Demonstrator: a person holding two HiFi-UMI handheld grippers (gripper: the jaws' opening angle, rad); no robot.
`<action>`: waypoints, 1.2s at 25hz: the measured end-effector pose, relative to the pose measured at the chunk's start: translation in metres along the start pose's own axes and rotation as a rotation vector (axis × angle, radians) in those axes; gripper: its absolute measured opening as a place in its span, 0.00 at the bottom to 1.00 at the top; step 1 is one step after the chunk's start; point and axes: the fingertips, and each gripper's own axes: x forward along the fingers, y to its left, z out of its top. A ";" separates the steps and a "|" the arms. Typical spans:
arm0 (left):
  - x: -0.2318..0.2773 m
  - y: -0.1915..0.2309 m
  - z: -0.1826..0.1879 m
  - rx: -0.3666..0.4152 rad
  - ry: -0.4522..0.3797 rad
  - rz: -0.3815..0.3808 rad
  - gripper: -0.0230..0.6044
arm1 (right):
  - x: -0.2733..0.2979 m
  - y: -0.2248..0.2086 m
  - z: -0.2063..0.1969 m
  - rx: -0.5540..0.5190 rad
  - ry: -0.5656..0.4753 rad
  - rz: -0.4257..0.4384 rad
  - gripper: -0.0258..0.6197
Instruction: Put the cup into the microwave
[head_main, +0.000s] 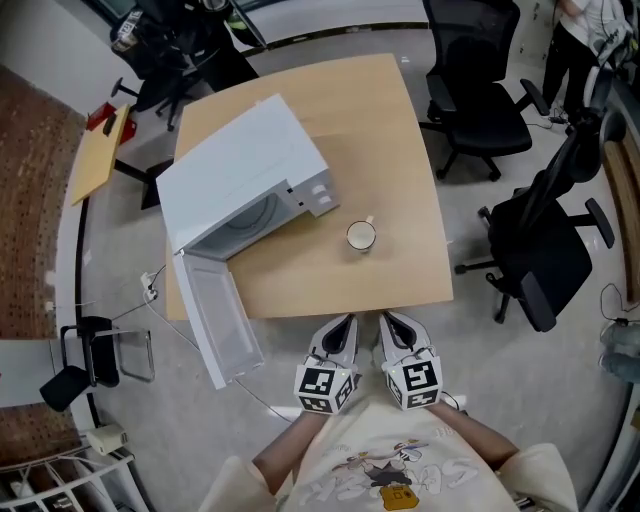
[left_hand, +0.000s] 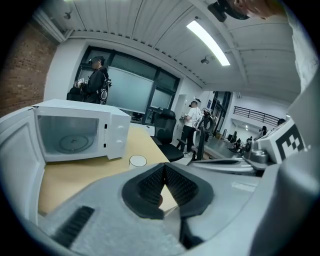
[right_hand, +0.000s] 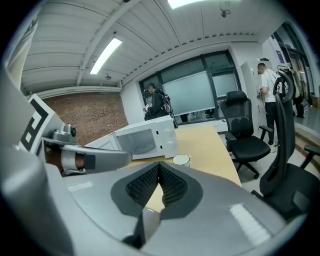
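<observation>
A white cup (head_main: 361, 236) stands upright on the wooden table (head_main: 400, 150), just right of the white microwave (head_main: 250, 170). The microwave's door (head_main: 220, 315) hangs wide open past the table's near edge, and the glass turntable shows inside. Both grippers are held side by side off the near edge, pointing at the table. The left gripper (head_main: 348, 319) is shut and holds nothing; so is the right gripper (head_main: 385, 317). In the left gripper view the cup (left_hand: 138, 160) lies beyond the shut left gripper (left_hand: 164, 166). The right gripper view has the cup (right_hand: 181, 160) just past the right gripper (right_hand: 159, 164).
Black office chairs (head_main: 480, 100) (head_main: 545, 250) stand right of the table. A small black chair (head_main: 90, 355) and a white cable (head_main: 150, 290) are on the floor at the left. People (left_hand: 95, 80) (left_hand: 192, 117) stand far back in the room.
</observation>
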 end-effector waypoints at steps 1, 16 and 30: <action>0.008 0.003 -0.001 0.020 0.005 -0.016 0.05 | 0.002 0.000 0.000 -0.001 0.006 0.002 0.05; 0.184 0.093 -0.020 0.209 0.032 0.036 0.74 | 0.010 -0.051 0.002 -0.015 0.054 -0.112 0.05; 0.259 0.124 -0.054 0.278 0.106 0.052 0.75 | -0.017 -0.074 -0.013 0.022 0.101 -0.261 0.05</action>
